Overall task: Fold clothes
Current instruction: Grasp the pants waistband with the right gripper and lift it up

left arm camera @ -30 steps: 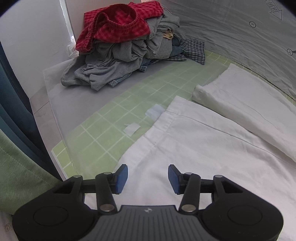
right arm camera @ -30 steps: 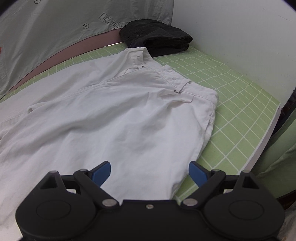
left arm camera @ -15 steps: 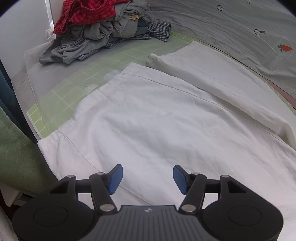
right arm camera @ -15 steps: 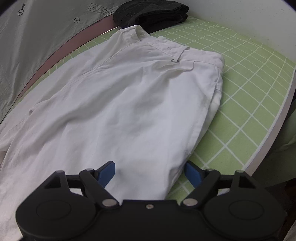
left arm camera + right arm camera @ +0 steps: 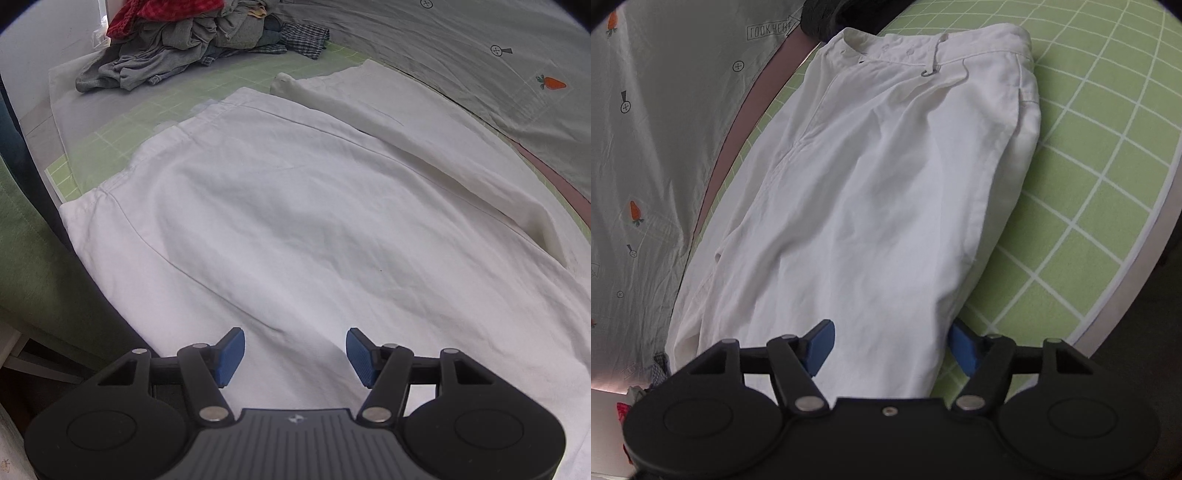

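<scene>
White trousers [image 5: 295,206] lie flat on the green grid mat [image 5: 110,136], legs toward the left, one leg's hem corner hanging at the mat's near edge. Their waistband with a metal hook shows at the top of the right wrist view [image 5: 938,55]. My left gripper [image 5: 295,356] is open and empty just above the near leg. My right gripper [image 5: 892,349] is open and empty over the trousers' near folded edge [image 5: 990,229], its right pad [image 5: 964,350] beside that edge.
A heap of unfolded grey and red checked clothes [image 5: 192,40] sits at the mat's far left. A folded black garment [image 5: 827,14] lies beyond the waistband. A grey printed sheet [image 5: 480,48] borders the far side. The mat's near edge [image 5: 1137,258] drops off at right.
Both grippers have pulled back toward the near edge and swung over the trousers. The left one moved away from the hem and clothes heap. Both stayed open and empty.
</scene>
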`<control>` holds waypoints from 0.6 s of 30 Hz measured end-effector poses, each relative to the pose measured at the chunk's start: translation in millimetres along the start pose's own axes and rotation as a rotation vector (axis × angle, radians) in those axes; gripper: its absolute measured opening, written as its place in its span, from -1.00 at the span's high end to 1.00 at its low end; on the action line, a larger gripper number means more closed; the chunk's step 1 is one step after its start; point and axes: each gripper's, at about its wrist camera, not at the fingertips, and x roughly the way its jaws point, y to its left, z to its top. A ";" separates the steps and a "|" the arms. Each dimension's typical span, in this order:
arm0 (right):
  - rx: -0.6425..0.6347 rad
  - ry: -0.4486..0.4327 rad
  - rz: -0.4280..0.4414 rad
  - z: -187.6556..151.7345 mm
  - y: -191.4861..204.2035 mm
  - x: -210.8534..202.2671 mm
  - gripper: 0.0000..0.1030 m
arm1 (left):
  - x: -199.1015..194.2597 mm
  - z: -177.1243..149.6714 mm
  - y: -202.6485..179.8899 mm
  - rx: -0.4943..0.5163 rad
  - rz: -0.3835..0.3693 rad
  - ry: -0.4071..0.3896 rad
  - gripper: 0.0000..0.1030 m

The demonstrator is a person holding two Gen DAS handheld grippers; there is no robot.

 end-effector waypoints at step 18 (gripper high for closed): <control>0.063 0.255 0.134 -21.3 15.7 26.0 -0.16 | 1.7 -10.3 3.2 -0.042 -0.021 0.039 -0.21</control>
